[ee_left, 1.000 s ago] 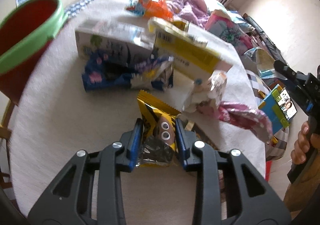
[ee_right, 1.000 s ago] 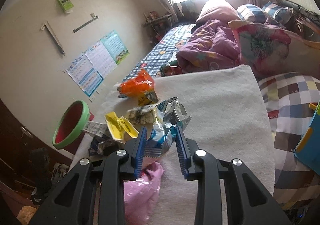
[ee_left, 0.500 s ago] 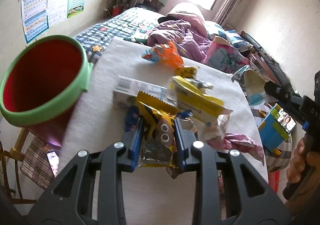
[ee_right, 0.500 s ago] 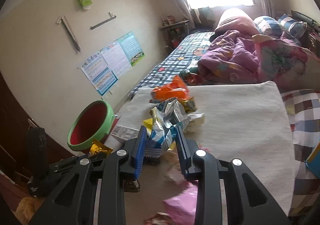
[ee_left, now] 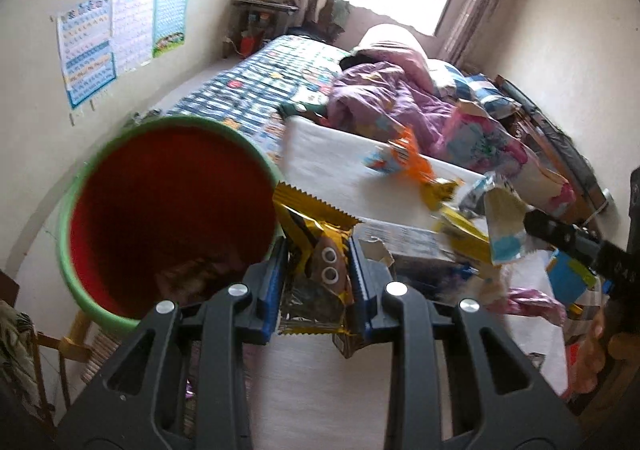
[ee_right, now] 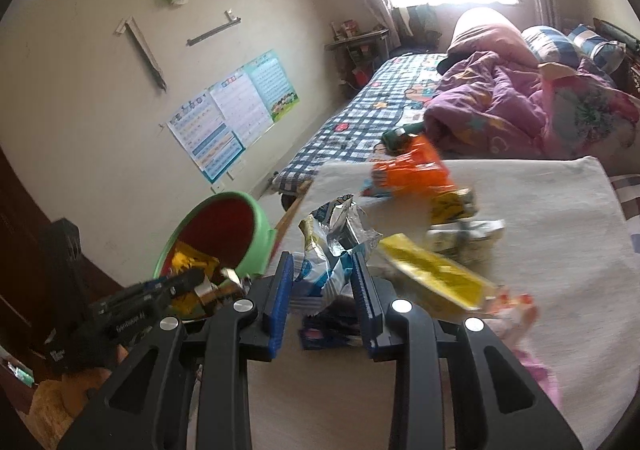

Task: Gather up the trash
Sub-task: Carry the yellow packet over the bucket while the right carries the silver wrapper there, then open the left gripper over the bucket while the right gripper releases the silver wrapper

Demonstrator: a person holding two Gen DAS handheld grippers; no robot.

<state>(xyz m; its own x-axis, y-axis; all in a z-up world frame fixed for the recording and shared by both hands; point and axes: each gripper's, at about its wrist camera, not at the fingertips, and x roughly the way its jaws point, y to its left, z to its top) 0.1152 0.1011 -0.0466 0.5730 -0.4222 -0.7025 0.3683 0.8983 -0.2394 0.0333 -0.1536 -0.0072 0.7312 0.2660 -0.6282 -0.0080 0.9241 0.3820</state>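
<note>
My left gripper (ee_left: pixel 318 270) is shut on a yellow snack wrapper (ee_left: pixel 316 222) with two cartoon eyes, held just right of the red bin with a green rim (ee_left: pixel 160 126). In the right wrist view that left gripper (ee_right: pixel 192 278) holds the yellow wrapper (ee_right: pixel 188 262) over the bin (ee_right: pixel 262 222). My right gripper (ee_right: pixel 322 278) is shut on a crumpled blue, white and silver wrapper (ee_right: pixel 332 246), above the table's left part, right of the bin. The left wrist view shows the right gripper (ee_left: pixel 532 224) carrying that wrapper (ee_left: pixel 504 234).
On the white-cloth table (ee_right: pixel 540 230) lie an orange wrapper (ee_right: pixel 412 166), a yellow box (ee_right: pixel 432 278), a white carton (ee_left: pixel 404 246) and a pink bag (ee_left: pixel 528 298). Behind it is a bed with a purple blanket (ee_right: pixel 492 102). Some trash lies in the bin's bottom.
Both grippers have swung left toward the bin, each still gripping its wrapper. The left one lifted the yellow wrapper off the table up to the bin's rim.
</note>
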